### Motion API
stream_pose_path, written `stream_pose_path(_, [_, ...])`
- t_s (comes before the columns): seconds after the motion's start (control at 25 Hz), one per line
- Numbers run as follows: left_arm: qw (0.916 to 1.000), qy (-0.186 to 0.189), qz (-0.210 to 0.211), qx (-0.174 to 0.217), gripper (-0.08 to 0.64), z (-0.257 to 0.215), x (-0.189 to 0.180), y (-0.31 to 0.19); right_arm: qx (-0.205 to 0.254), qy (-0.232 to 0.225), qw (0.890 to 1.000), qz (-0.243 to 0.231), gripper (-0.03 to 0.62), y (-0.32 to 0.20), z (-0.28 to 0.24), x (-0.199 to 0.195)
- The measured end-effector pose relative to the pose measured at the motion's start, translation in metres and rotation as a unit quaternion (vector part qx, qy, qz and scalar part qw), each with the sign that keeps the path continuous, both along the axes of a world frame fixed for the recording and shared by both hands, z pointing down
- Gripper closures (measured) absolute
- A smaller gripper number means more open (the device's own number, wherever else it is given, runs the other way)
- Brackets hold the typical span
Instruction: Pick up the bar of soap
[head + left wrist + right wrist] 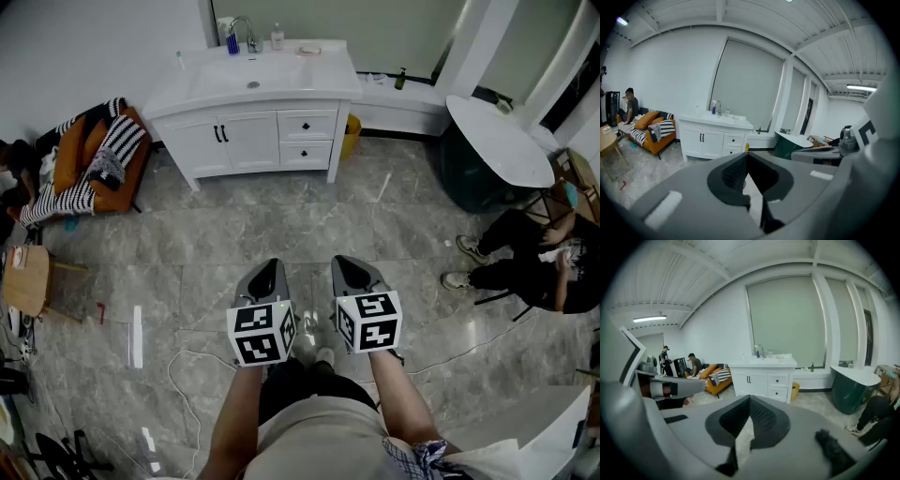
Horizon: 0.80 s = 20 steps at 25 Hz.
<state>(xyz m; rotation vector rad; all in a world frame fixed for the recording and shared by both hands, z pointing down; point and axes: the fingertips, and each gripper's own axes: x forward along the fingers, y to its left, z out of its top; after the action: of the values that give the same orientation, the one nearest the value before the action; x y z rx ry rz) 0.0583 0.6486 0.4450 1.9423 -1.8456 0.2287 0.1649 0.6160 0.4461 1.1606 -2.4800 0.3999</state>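
Far as I can see, the bar of soap (309,49) is a small pale oval lying flat on the white vanity top (281,82), right of the faucet (246,33). Too tiny for detail.

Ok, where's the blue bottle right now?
In the head view, the blue bottle stands at the back of the white vanity top, just left of the faucet, near the frame's top centre.

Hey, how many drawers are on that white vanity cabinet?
2. Both are on the right half of the vanity: the upper drawer directly above the lower drawer. None seems hidden.
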Motion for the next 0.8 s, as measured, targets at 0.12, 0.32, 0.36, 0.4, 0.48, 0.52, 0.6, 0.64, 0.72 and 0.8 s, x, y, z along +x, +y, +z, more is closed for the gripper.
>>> stream_pose_path(0.12, [1.0000, 0.000, 0.001, -0.001, 0.554, 0.002, 0.004, 0.000, -0.001, 0.001, 1.000, -0.001, 0.581, 0.000, 0.001, 0.003])
stream_pose_path(0.32, [1.0000, 0.000, 0.006, -0.001, 0.554, 0.001, 0.011, -0.001, -0.003, 0.000, 1.000, 0.003, 0.581, -0.001, 0.003, 0.009])
stream_pose_path(0.36, [1.0000, -0.001, 0.006, -0.001, 0.554, 0.001, 0.012, -0.001, -0.003, 0.000, 1.000, 0.003, 0.581, -0.001, 0.003, 0.010])
stream_pose_path(0.4, [1.0000, -0.002, 0.007, -0.001, 0.554, 0.001, 0.013, -0.002, -0.003, 0.000, 1.000, 0.003, 0.581, -0.001, 0.002, 0.011])
stream_pose_path(0.48, [1.0000, -0.004, 0.008, -0.001, 0.554, 0.001, 0.016, -0.003, -0.001, 0.001, 1.000, 0.003, 0.581, -0.003, 0.001, 0.013])
stream_pose_path(0.52, [0.9999, -0.005, 0.009, -0.001, 0.554, 0.000, 0.017, -0.004, -0.001, 0.001, 1.000, 0.003, 0.581, -0.004, 0.001, 0.014])
stream_pose_path(0.6, [0.9999, -0.005, 0.010, -0.002, 0.554, 0.000, 0.021, -0.005, -0.003, 0.000, 1.000, 0.005, 0.581, -0.005, 0.001, 0.017])
stream_pose_path(0.64, [0.9999, -0.006, 0.011, -0.002, 0.554, 0.001, 0.023, -0.005, -0.004, -0.002, 1.000, 0.006, 0.581, -0.004, 0.001, 0.019])
stream_pose_path(0.72, [0.9999, -0.007, 0.011, -0.004, 0.554, 0.003, 0.027, -0.004, -0.005, -0.005, 1.000, 0.004, 0.581, -0.002, 0.001, 0.023])
stream_pose_path(0.8, [0.9999, -0.007, 0.011, -0.005, 0.554, 0.004, 0.029, -0.005, 0.000, -0.010, 1.000, -0.008, 0.580, 0.001, 0.000, 0.023])
